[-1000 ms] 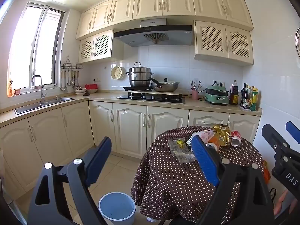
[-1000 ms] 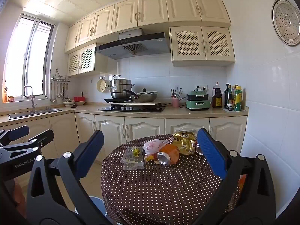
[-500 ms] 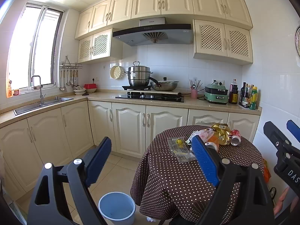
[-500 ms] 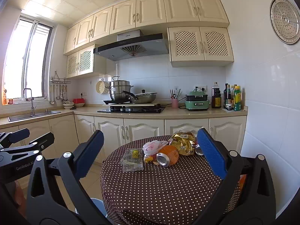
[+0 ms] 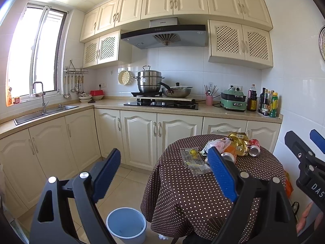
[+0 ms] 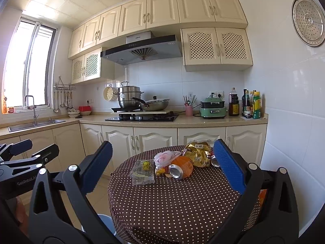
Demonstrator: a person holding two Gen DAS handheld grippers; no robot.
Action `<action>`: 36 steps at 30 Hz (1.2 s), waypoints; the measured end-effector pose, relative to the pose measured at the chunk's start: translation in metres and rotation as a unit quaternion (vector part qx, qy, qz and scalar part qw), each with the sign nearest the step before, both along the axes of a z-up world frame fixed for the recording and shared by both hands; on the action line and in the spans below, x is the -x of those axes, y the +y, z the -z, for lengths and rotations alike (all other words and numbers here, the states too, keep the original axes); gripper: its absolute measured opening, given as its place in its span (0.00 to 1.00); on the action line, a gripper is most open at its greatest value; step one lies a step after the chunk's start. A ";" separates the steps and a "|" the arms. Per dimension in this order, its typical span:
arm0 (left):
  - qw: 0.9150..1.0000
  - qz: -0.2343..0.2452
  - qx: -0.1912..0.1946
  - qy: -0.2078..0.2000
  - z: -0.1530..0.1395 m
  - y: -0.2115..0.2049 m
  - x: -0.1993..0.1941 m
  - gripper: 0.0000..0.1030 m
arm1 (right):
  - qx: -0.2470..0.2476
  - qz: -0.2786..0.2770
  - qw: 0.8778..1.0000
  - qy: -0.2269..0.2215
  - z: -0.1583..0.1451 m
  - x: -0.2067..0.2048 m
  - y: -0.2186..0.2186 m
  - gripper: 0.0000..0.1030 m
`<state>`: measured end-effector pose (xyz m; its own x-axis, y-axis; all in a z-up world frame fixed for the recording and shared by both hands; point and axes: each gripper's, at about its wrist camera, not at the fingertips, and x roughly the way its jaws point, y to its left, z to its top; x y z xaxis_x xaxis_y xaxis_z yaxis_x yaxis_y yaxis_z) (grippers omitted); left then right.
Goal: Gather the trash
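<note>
Both grippers, the left gripper (image 5: 162, 174) and the right gripper (image 6: 162, 162), have their fingers wide open and hold nothing. The trash (image 6: 178, 162) lies heaped near the far edge of the worktop (image 6: 172, 203); the bin (image 5: 126, 225) waits on the floor beside it, probably to receive the pieces.

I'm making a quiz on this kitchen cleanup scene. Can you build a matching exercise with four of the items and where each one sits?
Things:
1. clear plastic wrapper
2. blue bin
3. orange can
4. green cooker

Places:
A. on the floor beside the round table
B. on the counter, left of the sauce bottles
C. lying flat at the left end of the litter on the table
D. on its side on the table, open end toward the camera

Pairs: 1-C, 2-A, 3-D, 4-B
</note>
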<state>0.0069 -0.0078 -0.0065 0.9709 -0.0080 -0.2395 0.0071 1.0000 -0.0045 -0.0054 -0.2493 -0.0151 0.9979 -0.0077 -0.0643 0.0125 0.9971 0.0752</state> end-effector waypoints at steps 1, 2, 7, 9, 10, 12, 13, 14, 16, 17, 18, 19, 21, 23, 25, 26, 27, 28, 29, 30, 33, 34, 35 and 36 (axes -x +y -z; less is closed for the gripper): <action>1.000 0.000 0.000 0.000 0.000 0.000 0.000 0.83 | 0.000 0.001 1.000 0.000 0.000 0.000 0.000 0.94; 1.000 0.000 0.000 0.000 0.000 0.000 0.000 0.83 | -0.001 0.001 1.000 0.001 0.001 0.000 0.000 0.94; 1.000 0.000 -0.001 0.000 0.000 -0.001 0.001 0.83 | -0.002 0.000 1.000 0.004 0.002 0.001 -0.002 0.94; 1.000 0.000 0.000 0.001 0.000 -0.001 0.001 0.83 | -0.003 0.000 1.000 0.004 0.002 0.001 -0.002 0.94; 1.000 0.001 0.000 0.001 0.000 -0.001 0.001 0.83 | -0.003 0.000 1.000 0.004 0.002 0.001 -0.001 0.94; 1.000 0.001 -0.001 0.002 0.001 -0.002 0.001 0.83 | -0.002 0.001 1.000 0.004 0.002 0.001 -0.002 0.94; 1.000 0.001 -0.001 0.002 0.001 -0.002 0.001 0.83 | -0.003 0.001 1.000 0.004 0.002 0.000 -0.002 0.94; 1.000 0.001 0.000 0.002 0.001 -0.002 0.000 0.83 | -0.003 0.000 1.000 0.004 0.002 0.000 -0.003 0.94; 1.000 0.001 -0.001 0.002 0.001 -0.003 0.001 0.83 | -0.003 -0.001 1.000 0.007 0.003 0.000 -0.002 0.94; 1.000 0.001 -0.001 0.002 0.001 -0.002 0.000 0.83 | -0.003 -0.001 1.000 0.007 0.004 0.000 -0.003 0.94; 1.000 0.001 -0.001 0.002 0.001 -0.002 0.000 0.83 | -0.003 -0.001 1.000 0.008 0.004 0.000 -0.003 0.94; 1.000 0.001 -0.002 0.003 0.002 -0.005 0.000 0.83 | -0.003 -0.001 1.000 0.008 0.004 0.001 -0.003 0.94; 1.000 0.002 -0.002 0.004 0.003 -0.007 0.001 0.83 | -0.003 -0.001 1.000 0.008 0.004 0.000 -0.003 0.94; 1.000 0.003 -0.002 0.005 0.004 -0.006 0.000 0.83 | -0.004 0.000 1.000 0.009 0.005 0.000 -0.003 0.94; 1.000 0.002 -0.002 0.005 0.006 -0.006 0.000 0.83 | -0.005 0.000 1.000 0.010 0.006 0.001 -0.003 0.94; 1.000 0.003 -0.001 0.006 0.006 -0.007 0.001 0.83 | -0.005 0.000 1.000 0.011 0.006 0.000 -0.004 0.94; 1.000 0.003 -0.001 0.006 0.006 -0.006 0.000 0.83 | -0.005 0.000 1.000 0.012 0.007 0.001 -0.004 0.94; 1.000 0.003 -0.002 0.006 0.007 -0.007 0.001 0.83 | -0.006 0.000 1.000 0.012 0.007 0.001 -0.004 0.94; 1.000 0.003 -0.002 0.006 0.007 -0.007 0.001 0.83 | -0.005 -0.001 1.000 0.012 0.007 0.001 -0.004 0.94; 1.000 0.003 -0.002 0.006 0.006 -0.006 0.000 0.83 | -0.005 -0.001 1.000 0.013 0.007 0.001 -0.004 0.94; 1.000 0.004 -0.002 0.008 0.009 -0.006 0.000 0.83 | -0.005 -0.001 1.000 0.013 0.008 0.001 -0.004 0.94; 1.000 0.004 -0.003 0.008 0.009 -0.005 0.000 0.83 | -0.005 -0.001 1.000 0.012 0.007 0.001 -0.004 0.94; 1.000 0.005 -0.002 0.009 0.007 -0.003 -0.001 0.83 | -0.005 0.000 1.000 0.012 0.008 0.001 -0.004 0.94; 1.000 0.005 -0.002 0.009 0.007 -0.004 -0.001 0.83 | -0.006 0.000 1.000 0.012 0.008 0.001 -0.004 0.94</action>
